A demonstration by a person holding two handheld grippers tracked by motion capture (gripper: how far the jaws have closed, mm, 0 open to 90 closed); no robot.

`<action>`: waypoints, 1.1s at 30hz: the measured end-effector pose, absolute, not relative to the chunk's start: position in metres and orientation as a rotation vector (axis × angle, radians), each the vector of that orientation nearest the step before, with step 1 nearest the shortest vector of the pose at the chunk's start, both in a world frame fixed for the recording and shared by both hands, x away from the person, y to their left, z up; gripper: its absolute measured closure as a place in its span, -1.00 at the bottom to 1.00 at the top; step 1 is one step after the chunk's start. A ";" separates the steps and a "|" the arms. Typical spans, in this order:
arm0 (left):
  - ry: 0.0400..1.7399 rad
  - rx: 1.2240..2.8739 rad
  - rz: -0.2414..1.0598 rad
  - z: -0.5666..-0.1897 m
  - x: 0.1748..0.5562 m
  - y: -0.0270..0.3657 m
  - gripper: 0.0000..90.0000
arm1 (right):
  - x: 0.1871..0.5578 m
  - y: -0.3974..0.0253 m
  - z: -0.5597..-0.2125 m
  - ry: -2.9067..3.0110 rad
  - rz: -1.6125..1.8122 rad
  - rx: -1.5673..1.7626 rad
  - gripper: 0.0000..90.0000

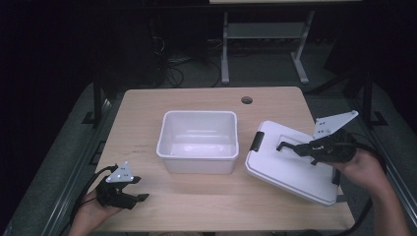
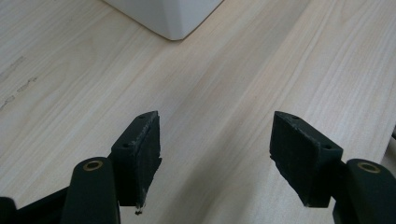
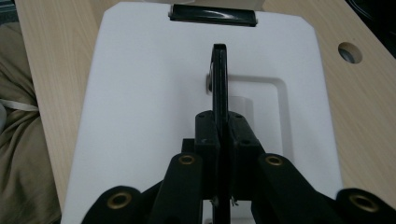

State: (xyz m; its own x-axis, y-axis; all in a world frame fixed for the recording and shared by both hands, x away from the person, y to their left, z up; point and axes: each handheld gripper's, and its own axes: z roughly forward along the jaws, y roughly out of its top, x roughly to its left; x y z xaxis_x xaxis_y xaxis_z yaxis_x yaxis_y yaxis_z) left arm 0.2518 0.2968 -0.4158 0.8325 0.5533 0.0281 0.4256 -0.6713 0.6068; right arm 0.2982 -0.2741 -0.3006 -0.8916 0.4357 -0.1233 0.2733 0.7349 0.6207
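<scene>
At the near left corner of the bench [image 1: 147, 105] the left tool [image 1: 139, 197] rests low over the wood, held in a hand [image 1: 96, 212], its jaws spread wide with nothing but bare wood between them. In the left gripper view the rounded corner of the white tub [image 2: 173, 18] shows ahead of those jaws, well apart from them, and no object lies in the gap.

The white tub [image 1: 198, 140] stands open and upright in the middle of the bench, with nothing visible inside. Its right wall is close to the lid's black latch [image 1: 256, 141], though whether they touch cannot be told.

To the right lies the white lid [image 1: 290, 164], tilted, its near right corner reaching the bench edge. The right tool [image 1: 285, 146] is over its recessed centre, jaws pinched tight on the thin black handle [image 3: 219, 74] that stands up on edge from the lid. The right hand [image 1: 361, 167] holds the tool from the far right side.

A round cable hole [image 1: 247, 100] sits near the back edge of the pale wood top, which shows faint scuff marks on the left. Beyond the bench the room is dark, with a grey frame's legs [image 1: 225, 54] and loose cables [image 1: 172, 69] on the floor. In the right gripper view, crumpled beige cloth [image 3: 23, 140] lies beside the bench.
</scene>
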 end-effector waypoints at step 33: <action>0.713 2.389 0.280 -0.413 0.251 0.302 -0.27 | 0.332 -0.189 -0.246 2.723 0.970 0.330 0.87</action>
